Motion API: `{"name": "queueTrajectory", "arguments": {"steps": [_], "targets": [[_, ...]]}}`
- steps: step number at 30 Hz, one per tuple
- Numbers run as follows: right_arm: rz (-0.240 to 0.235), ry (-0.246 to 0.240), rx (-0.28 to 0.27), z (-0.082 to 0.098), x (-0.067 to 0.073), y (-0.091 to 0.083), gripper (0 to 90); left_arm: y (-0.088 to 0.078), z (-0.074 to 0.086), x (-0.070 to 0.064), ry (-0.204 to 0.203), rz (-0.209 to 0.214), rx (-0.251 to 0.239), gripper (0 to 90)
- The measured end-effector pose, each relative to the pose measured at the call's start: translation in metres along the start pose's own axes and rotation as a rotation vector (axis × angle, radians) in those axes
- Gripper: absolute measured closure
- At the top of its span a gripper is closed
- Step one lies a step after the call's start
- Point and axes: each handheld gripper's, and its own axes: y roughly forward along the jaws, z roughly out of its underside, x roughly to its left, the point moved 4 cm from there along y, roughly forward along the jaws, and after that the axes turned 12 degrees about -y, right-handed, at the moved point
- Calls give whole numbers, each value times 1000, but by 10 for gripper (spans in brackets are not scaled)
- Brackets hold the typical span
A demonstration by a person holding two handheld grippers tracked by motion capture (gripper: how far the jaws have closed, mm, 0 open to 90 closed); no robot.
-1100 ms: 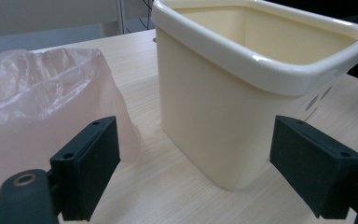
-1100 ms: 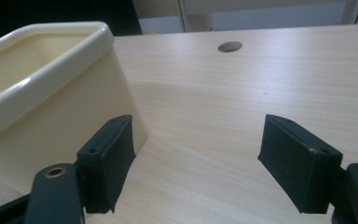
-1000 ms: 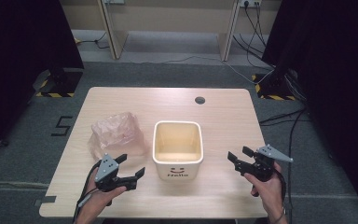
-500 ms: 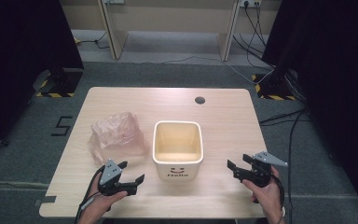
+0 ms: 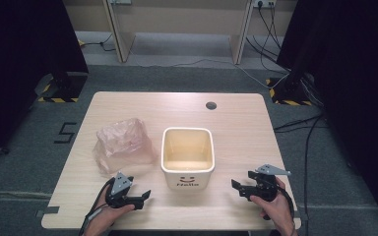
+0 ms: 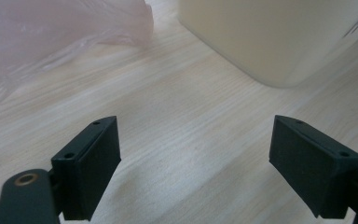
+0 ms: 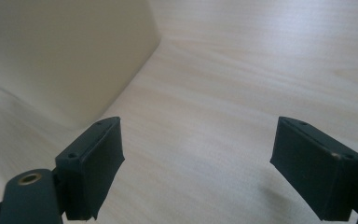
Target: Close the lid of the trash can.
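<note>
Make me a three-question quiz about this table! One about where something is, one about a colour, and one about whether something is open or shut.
1. Where is the plastic bag?
A. inside the tub
B. on the table, left of the tub
C. on the floor

2. What colour is the tub?
A. cream
B. blue
C. black

3. How are the left gripper's jaws?
A. shut on the bag
B. shut on the tub
C. open, holding nothing

Answers:
1 B: the high view shows the bag lying on the table beside the tub.
2 A: its walls and rim are cream.
3 C: bare wood shows between the jaws.
</note>
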Motion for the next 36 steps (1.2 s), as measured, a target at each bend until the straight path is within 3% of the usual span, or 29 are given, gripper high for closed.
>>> {"name": "queueTrajectory", "arguments": {"steps": [3,6,11,21,36], "targets": [[20,-29,32,2,1,1,166,2,3,-1,9,-1,22,157],[22,-25,53,4,0,2,166,5,7,-3,21,-3,70,158],[49,-52,90,8,-1,5,167,7,8,-1,14,-28,91,157],[64,-61,125,13,-3,10,167,7,8,-1,11,-29,91,146],[66,-72,130,14,-3,10,167,7,8,-1,12,-29,92,144]]}}
